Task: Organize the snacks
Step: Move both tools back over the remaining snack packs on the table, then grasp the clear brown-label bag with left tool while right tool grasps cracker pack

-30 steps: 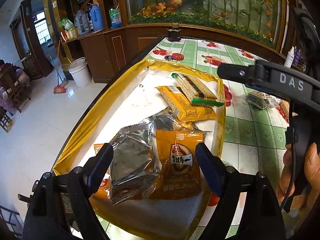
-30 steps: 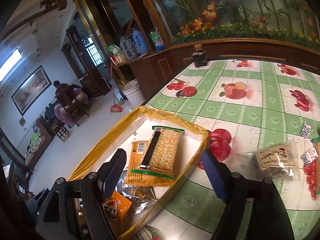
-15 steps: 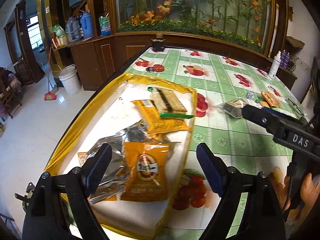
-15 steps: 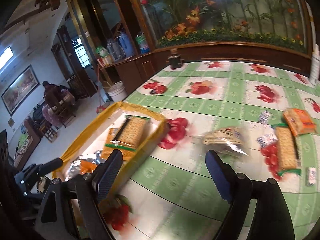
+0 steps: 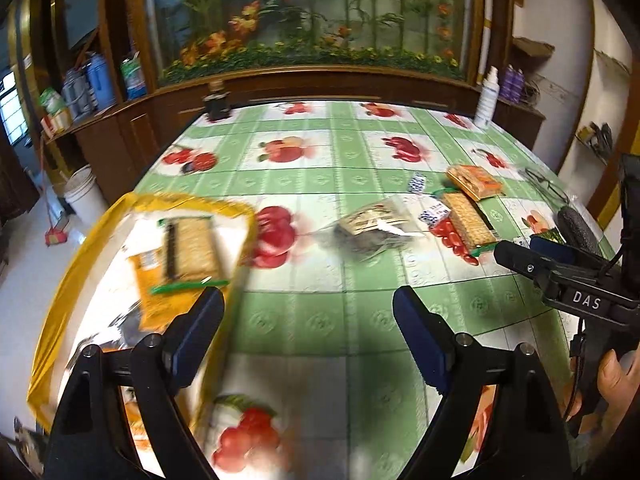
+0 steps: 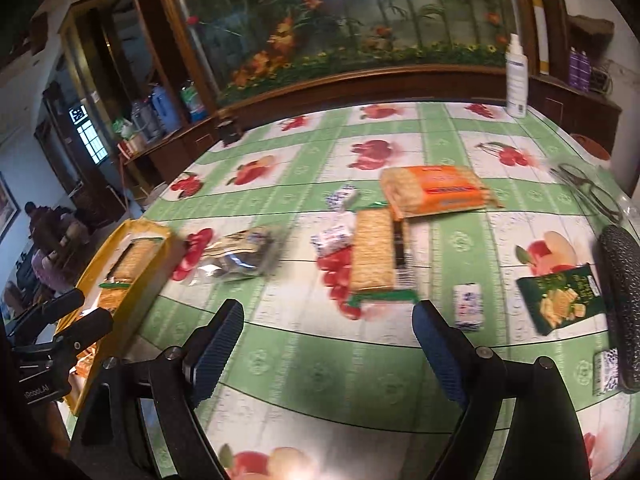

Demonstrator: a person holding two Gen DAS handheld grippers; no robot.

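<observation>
My left gripper point(image 5: 306, 312) is spread wide, nothing in it, over bare tablecloth point(image 5: 320, 320). My right gripper point(image 6: 328, 328) too, empty. Yellow tray point(image 5: 60, 280) sits just left of my left fingers, cracker pack point(image 5: 190, 246) inside. Ahead of my right: loose cracker pack point(image 6: 374, 256), orange pack point(image 6: 436, 190), clear bag point(image 6: 240, 258). Green packet point(image 6: 560, 296) to its right.

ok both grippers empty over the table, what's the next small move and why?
Probably bring the right gripper down over the cracker pack just ahead of it. Its jaws stand open with nothing between them, that pack lies loose on the tablecloth outside the yellow tray, and it is the nearest snack.
</observation>
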